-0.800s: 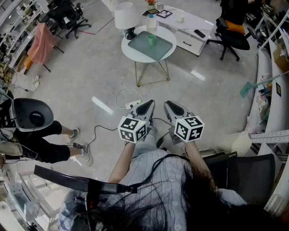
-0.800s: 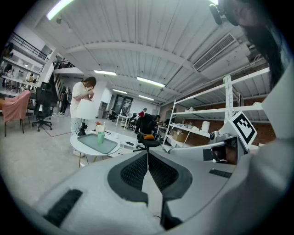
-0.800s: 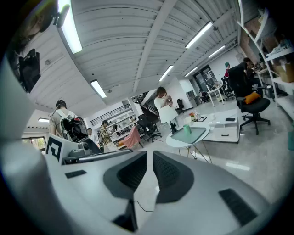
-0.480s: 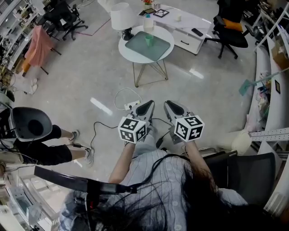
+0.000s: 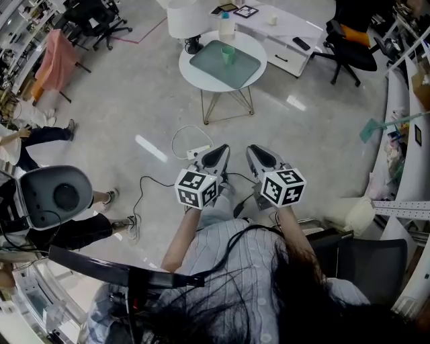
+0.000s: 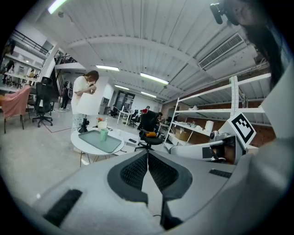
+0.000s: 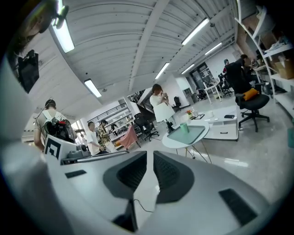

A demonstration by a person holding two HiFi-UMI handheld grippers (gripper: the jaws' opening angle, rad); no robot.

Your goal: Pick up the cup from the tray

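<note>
The task has barely begun, judging from how things lie. The green cup [image 5: 228, 55] stands upright on the grey-green tray [image 5: 213, 64], toward the tray's far right part, and the tray lies on the round white desk [image 5: 201, 80] at the far side of the room. A wide stretch of bare floor [image 5: 134, 107] separates that desk from the person.

The left hand-held gripper [image 5: 215, 153] and the right hand-held gripper [image 5: 261, 154] are side by side close to the person's body, both aimed toward the desk and well apart from it. In the left gripper view the ribbed pads meet at the tip with nothing between them. In the right gripper view the jaws are drawn together too, with only a thin slit between the pads and nothing in it. So neither holds anything.

A white lamp [image 5: 181, 19] stands at the far left edge of the desk, near the tray. From this far off I cannot tell whether the cup has anything in it.

Everything is left to do: cross the floor to the desk, open one set of jaws, bring them around the cup, close on it and lift it clear of the tray.
</note>
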